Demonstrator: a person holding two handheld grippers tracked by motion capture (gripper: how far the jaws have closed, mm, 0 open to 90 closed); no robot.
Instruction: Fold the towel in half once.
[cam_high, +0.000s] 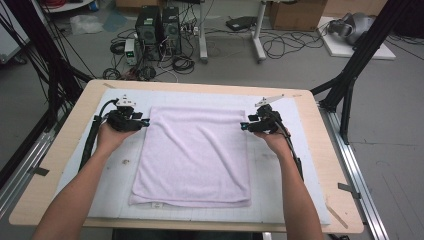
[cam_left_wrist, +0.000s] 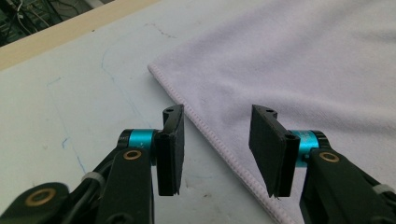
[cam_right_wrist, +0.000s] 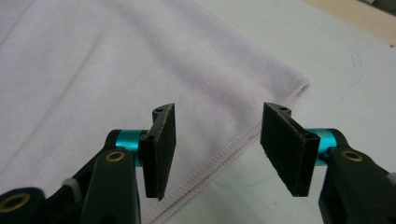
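Left gripper view: towel cut off at top and right edges; far corner out of frame. Right gripper view: towel cut at left and top. High view: label on the near hem too small to read; forearms cut by bottom edge.

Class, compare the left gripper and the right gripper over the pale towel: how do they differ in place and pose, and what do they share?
The left gripper sits at the towel's far left corner, the right gripper at its far right corner.
The left gripper points rightward across the table, the right gripper leftward, so they face each other.
Shared: both have jaws open, straddling the towel's stitched edge without pinching it, one pad over cloth and one over the white mat.
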